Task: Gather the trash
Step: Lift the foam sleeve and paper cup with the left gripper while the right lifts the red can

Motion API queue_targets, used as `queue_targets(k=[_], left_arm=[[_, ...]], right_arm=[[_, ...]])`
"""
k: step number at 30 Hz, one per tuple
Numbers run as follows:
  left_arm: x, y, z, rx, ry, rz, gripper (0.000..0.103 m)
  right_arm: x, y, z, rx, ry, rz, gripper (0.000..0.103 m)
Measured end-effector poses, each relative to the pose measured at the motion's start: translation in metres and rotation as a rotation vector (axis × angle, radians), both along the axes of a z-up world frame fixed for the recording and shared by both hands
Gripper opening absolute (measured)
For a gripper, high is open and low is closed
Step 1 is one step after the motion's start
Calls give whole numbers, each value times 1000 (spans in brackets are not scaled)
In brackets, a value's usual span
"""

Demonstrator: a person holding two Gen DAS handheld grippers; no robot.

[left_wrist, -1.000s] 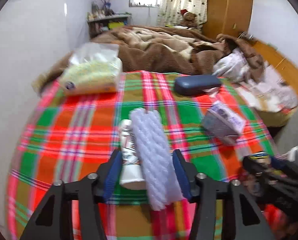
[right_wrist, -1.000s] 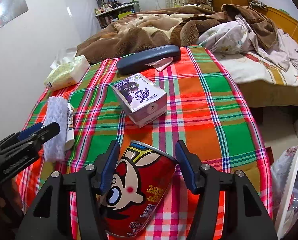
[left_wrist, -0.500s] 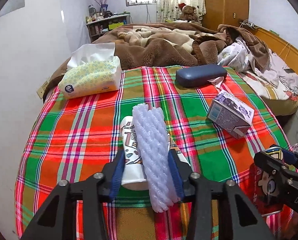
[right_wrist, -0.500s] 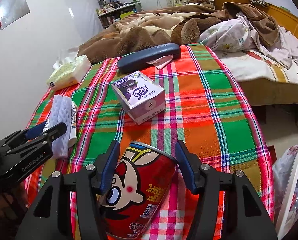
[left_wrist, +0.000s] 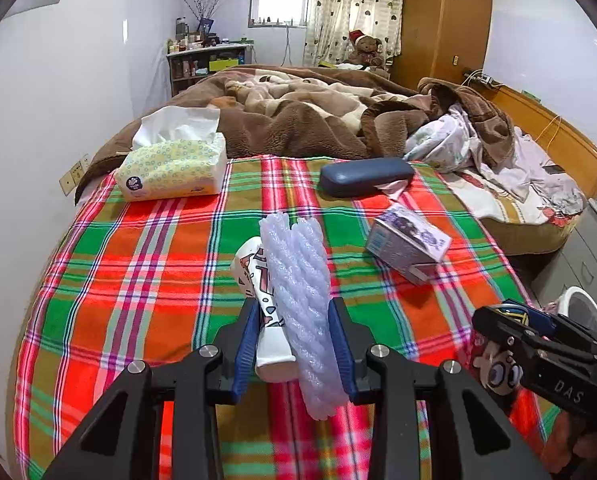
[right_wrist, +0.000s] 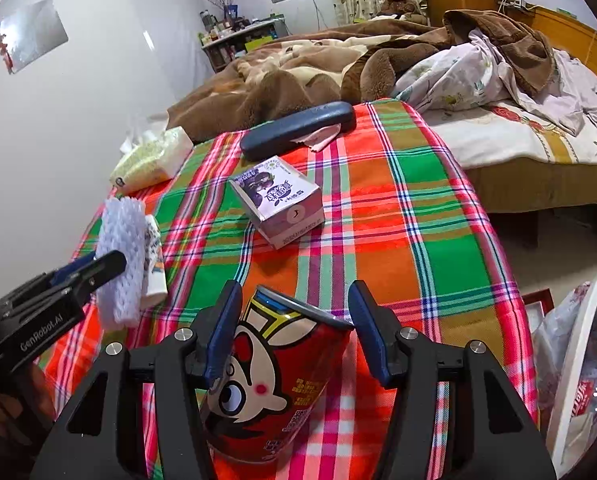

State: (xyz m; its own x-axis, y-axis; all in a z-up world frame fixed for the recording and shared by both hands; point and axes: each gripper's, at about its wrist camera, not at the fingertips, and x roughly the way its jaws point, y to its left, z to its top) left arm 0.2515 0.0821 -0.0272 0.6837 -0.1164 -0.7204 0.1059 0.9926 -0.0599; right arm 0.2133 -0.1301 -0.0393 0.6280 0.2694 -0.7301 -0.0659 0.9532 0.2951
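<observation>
- Two grippers are over a table covered with a plaid cloth (left_wrist: pixel 158 280), and each has trash between its fingers.
- The left gripper (left_wrist: pixel 294 344) is closed on a white foam net sleeve (left_wrist: pixel 298 280) together with a printed paper cup (left_wrist: pixel 264 320); both blue pads press these two side by side, the cup on the left, the sleeve on the right.
- In the right wrist view the same pair shows at the left edge, the sleeve (right_wrist: pixel 120 252) clamped and the cup (right_wrist: pixel 154 256) against it.
- The right gripper (right_wrist: pixel 294 328) straddles a red cartoon-printed cup (right_wrist: pixel 274 384) lying tilted with its rim pointing away; the left pad touches its side, while a gap shows at the right pad, so a firm grip cannot be told.
- A purple and white milk carton (right_wrist: pixel 280 200) lies on the cloth ahead.
- Farther back lie a dark blue case (right_wrist: pixel 298 128) and a tissue pack (left_wrist: pixel 174 164).
- A white bin (right_wrist: pixel 578 360) with a plastic bag stands at the table's right side.
</observation>
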Motion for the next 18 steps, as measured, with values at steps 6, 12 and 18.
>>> queue_targets(k=[6,12,18], left_arm=[[-24,-13,16,-17,-40,-30,36],[-44,-28,27,-26,-65,-61,36],[-54,-33,27,-34,-61,-57,36]], right_arm=[[-13,-14,8,32,-31,-11,56],[-23,-27,16,40,-55,-25,9],[-26,-37,9,143,-30,28,10]])
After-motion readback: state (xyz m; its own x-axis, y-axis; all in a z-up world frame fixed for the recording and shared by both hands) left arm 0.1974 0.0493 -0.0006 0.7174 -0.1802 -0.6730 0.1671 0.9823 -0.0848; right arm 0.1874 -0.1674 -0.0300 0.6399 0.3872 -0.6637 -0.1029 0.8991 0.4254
